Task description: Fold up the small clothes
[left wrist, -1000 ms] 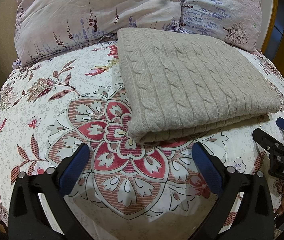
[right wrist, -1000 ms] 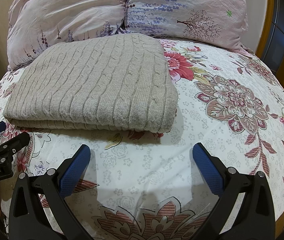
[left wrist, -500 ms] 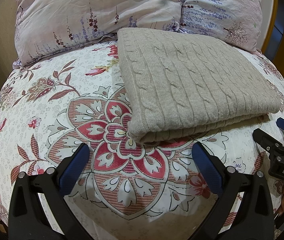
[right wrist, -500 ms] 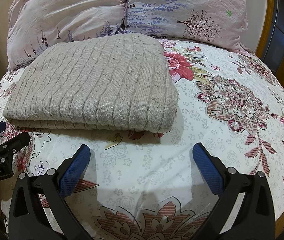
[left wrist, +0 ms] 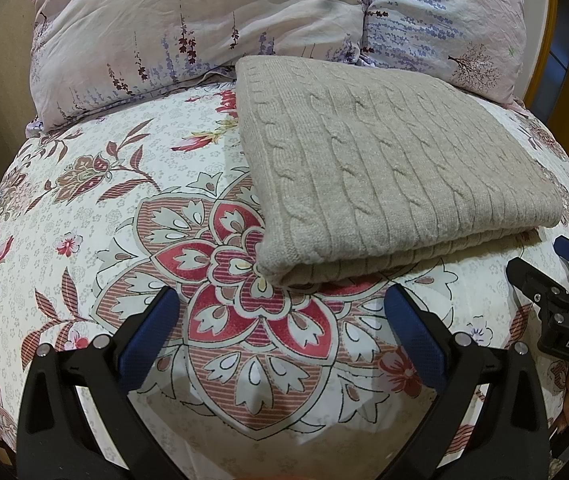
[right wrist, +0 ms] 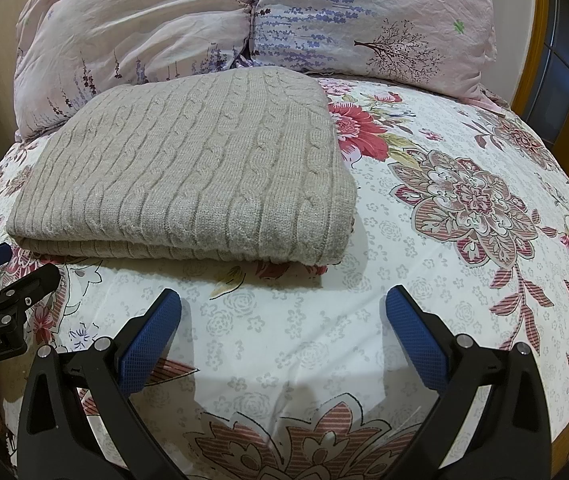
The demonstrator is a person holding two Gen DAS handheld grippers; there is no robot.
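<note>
A beige cable-knit sweater (left wrist: 388, 168) lies folded into a thick rectangle on the floral bedspread (left wrist: 124, 208); it also shows in the right wrist view (right wrist: 196, 172). My left gripper (left wrist: 280, 320) is open and empty, just short of the sweater's near left corner. My right gripper (right wrist: 282, 316) is open and empty, a little in front of the sweater's near right corner. Each gripper shows at the edge of the other's view: the right one (left wrist: 540, 272) and the left one (right wrist: 8, 272).
Two pale pink floral pillows (left wrist: 212, 24) (right wrist: 364, 20) lean at the head of the bed behind the sweater. A yellow wooden frame (right wrist: 540, 40) stands at the far right. The bedspread (right wrist: 464, 208) stretches to the right of the sweater.
</note>
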